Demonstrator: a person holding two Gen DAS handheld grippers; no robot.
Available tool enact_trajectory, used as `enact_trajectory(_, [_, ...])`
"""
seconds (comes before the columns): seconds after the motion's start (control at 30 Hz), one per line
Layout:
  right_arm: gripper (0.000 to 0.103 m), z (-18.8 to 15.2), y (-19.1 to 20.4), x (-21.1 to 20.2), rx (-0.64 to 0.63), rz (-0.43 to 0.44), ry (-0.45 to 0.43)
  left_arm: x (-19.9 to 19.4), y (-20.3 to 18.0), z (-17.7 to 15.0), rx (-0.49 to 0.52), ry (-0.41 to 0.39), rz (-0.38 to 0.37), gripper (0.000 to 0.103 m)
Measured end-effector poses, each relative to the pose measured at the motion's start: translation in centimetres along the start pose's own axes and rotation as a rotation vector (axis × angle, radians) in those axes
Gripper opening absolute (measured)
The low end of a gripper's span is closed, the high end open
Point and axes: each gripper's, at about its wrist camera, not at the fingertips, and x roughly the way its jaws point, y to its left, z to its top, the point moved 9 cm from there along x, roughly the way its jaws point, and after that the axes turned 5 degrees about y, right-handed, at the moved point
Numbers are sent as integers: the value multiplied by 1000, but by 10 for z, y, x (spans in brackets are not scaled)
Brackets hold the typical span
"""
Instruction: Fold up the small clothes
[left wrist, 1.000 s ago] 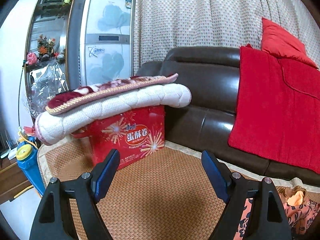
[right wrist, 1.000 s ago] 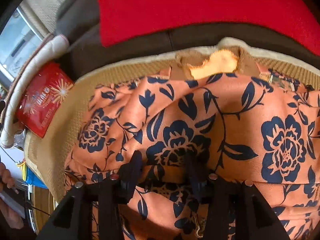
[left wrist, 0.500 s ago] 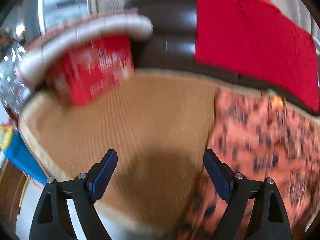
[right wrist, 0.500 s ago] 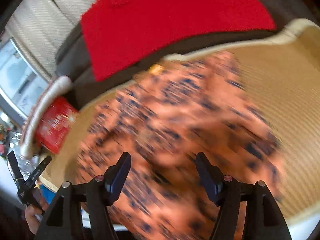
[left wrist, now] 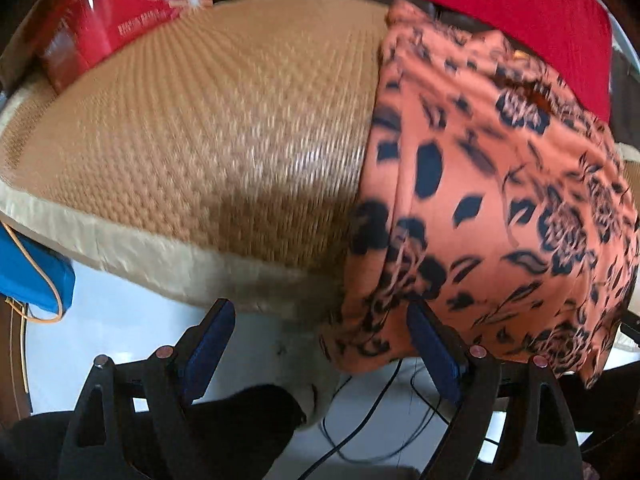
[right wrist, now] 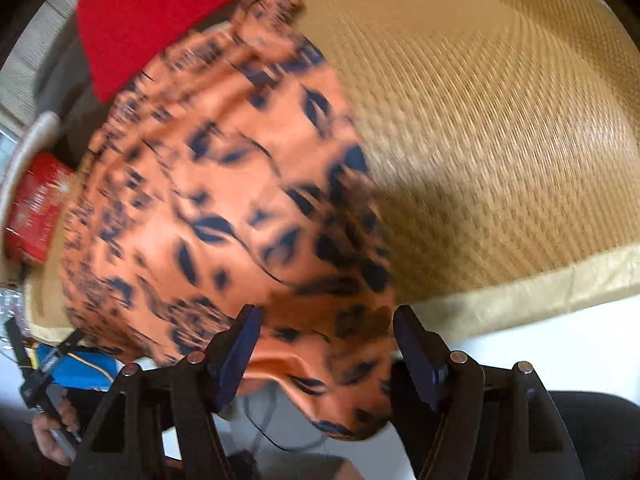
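Hanging over the mat's (left wrist: 192,128) front edge, the floral garment (left wrist: 500,208) ran from twelve to six, its hem between my right tool's (right wrist: 326,346) parted fingers, and at three o'clock of my gaping, empty left tool (left wrist: 316,344).

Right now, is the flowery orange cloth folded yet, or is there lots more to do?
Not folded yet. The flowery orange cloth lies rumpled on the woven mat, its near edge hanging over the front. Both hand-held grippers are open: the left beside that edge, the right around it, neither pinching. Grabbing, folding and smoothing are all left.
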Motion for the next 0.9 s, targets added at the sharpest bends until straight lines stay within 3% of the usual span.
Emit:
enact_trajectory(0.13, [73,-17,-16,27,4,-31,111,10,-1,-6,-10,34,-37,88])
enact_trajectory(0.37, [73,-24,-29,59,97,81,169,30,-4,-12,-55,72,-110,88])
enact_trajectory(0.43, [65,-24,-26,58,80,124,159,32,-7,-17,-53,77,-139,87])
enact_trajectory(0.47, [38,-24,-20,54,41,140,143,33,-9,-22,-52,75,-145,77])
enact_trajectory(0.5, [18,-25,-17,52,6,140,140,34,-11,-24,-47,78,-155,53])
enact_trajectory(0.53, [18,-27,-14,50,-16,129,142,38,-15,-27,-43,86,-171,40])
enact_trajectory(0.57, [13,-30,-11,48,-36,114,148,45,-23,-34,-39,100,-197,20])
enact_trajectory(0.63, [9,-38,-5,42,-66,109,154,46,-29,-39,-20,102,-212,15])
enact_trajectory(0.77, [8,-44,8,20,-89,167,118,43,-39,-42,-18,91,-230,15])
enact_trajectory(0.83, [8,-49,12,8,-101,194,101,49,-40,-47,-38,122,-225,36])
enact_trajectory(0.87, [8,-52,14,1,-107,212,91,50,-37,-49,-46,141,-220,66])
enact_trajectory(0.9, [8,-57,18,-5,-110,230,82,52,-36,-52,-55,154,-207,79])
